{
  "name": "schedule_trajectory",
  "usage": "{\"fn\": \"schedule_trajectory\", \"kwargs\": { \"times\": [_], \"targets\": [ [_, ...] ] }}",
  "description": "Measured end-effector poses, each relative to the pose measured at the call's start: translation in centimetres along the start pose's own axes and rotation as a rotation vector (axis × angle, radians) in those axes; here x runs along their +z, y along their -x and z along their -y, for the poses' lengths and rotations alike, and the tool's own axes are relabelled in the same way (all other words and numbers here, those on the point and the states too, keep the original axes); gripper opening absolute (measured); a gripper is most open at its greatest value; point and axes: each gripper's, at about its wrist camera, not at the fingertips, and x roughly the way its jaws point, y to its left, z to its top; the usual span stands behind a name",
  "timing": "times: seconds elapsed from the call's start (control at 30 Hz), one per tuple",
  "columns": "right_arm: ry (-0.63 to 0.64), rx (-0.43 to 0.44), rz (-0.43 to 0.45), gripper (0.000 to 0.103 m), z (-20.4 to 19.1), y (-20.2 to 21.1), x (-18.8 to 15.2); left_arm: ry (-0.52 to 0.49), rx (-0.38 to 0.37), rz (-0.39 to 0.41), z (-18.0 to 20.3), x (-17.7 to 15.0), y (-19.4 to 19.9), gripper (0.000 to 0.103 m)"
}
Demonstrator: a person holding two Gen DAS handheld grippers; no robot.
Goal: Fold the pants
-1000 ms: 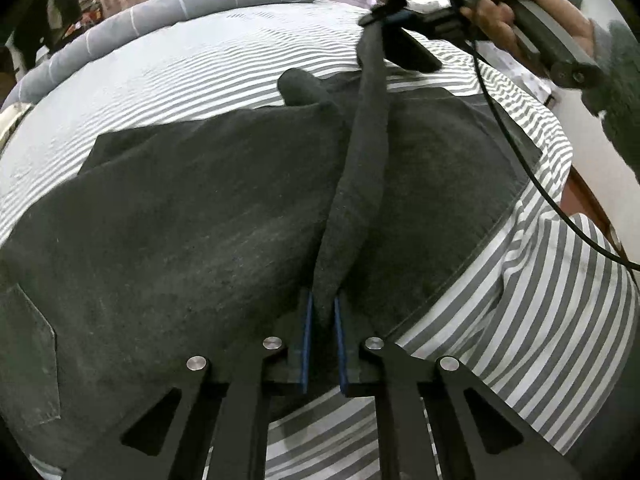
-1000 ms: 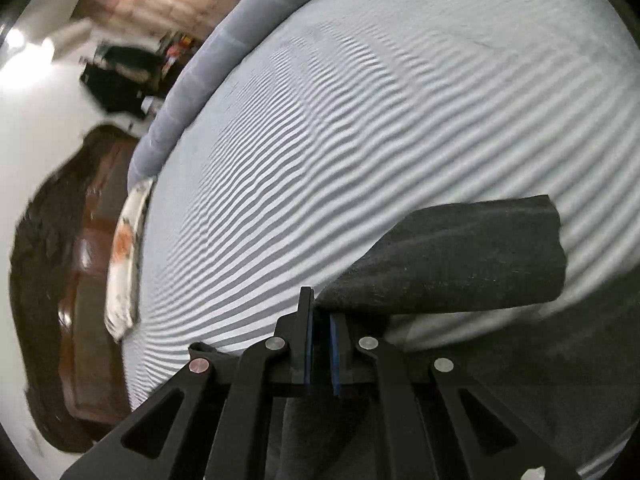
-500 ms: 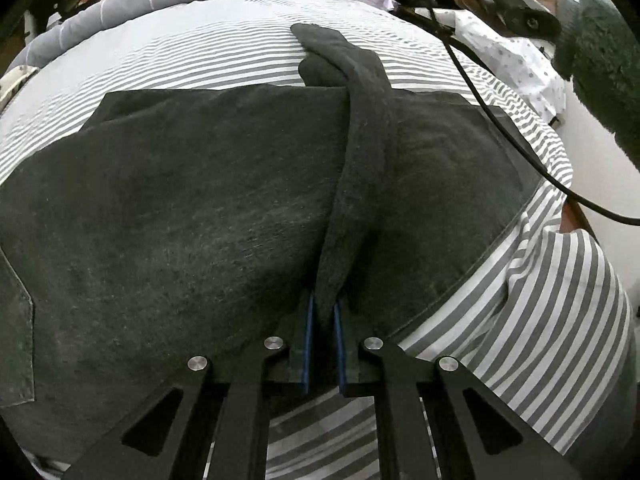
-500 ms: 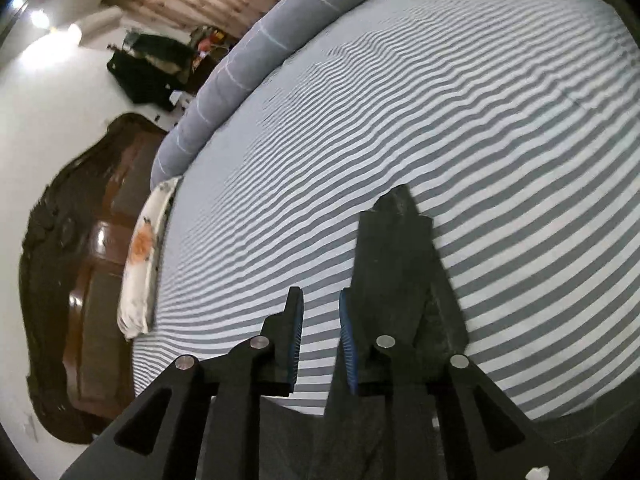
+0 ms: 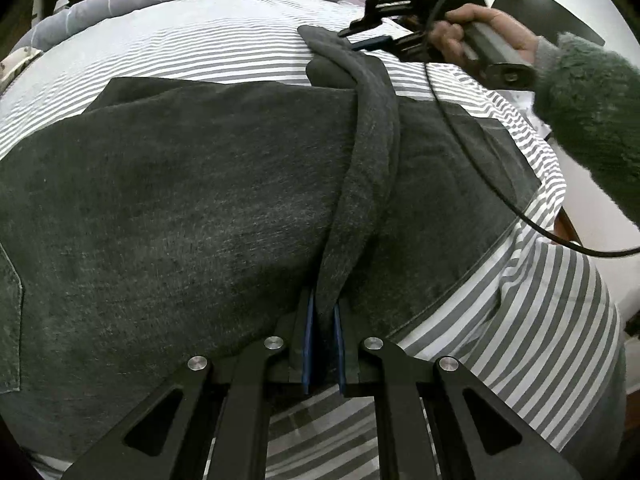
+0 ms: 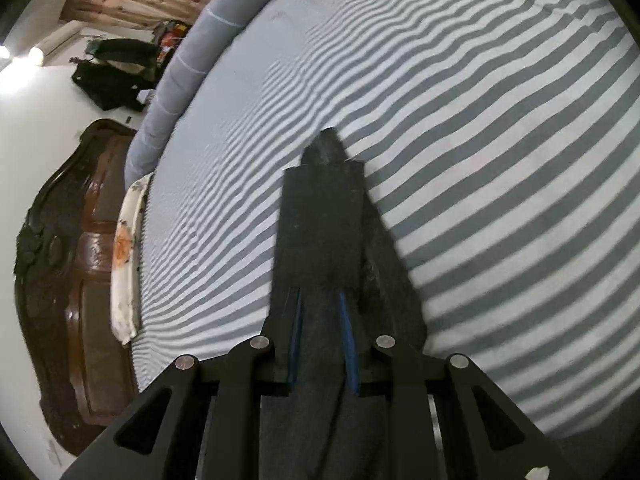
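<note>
From the left wrist camera, the dark pants (image 5: 168, 208) lay spread on the striped bed (image 5: 200, 48). The left tongs (image 5: 323, 320) were clamped on a raised fold of the pants. That fold ran up and away towards the right tongs (image 5: 366, 38), held in a hand (image 5: 476, 26) with a green sleeve (image 5: 588, 100). The pants were cut off at the left edge.

From the right wrist camera, the right tongs (image 6: 322, 312) stood a little apart, just above the pants (image 6: 324, 216). The cloth lay between them, but I could not tell if they touched it. The room beyond was blurry.
</note>
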Motion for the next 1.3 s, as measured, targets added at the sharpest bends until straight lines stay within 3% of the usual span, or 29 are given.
{"fn": "schedule_trajectory", "kwargs": {
  "times": [0.23,0.33,0.5,0.77,0.87,1.1,1.3],
  "targets": [
    [-0.003,0.012,0.033,0.019,0.5,0.2,1.7,0.010,-0.014,0.000,-0.5,0.0,0.0,0.010],
    [0.031,-0.013,0.005,0.019,1.0,0.9,0.9,0.026,-0.023,0.006,-0.8,-0.1,0.0,0.010],
    [0.043,0.016,-0.038,0.019,1.7,0.7,-0.7,0.030,-0.023,0.008,-1.2,-0.2,0.4,0.010],
    [-0.028,0.082,0.011,0.018,1.1,-1.7,2.4,0.007,-0.004,0.007,-0.7,-0.2,0.4,0.010],
    [-0.008,0.071,0.045,0.007,0.1,-1.6,3.9,0.001,0.001,0.005,-0.4,-0.1,0.3,0.010],
    [0.039,0.054,0.149,0.003,-1.1,3.8,3.5,-0.028,0.031,-0.003,0.8,0.2,0.0,0.010],
    [0.005,0.001,0.277,0.003,1.8,14.2,0.6,-0.069,0.044,-0.009,2.0,0.2,0.0,0.009]
  ]
}}
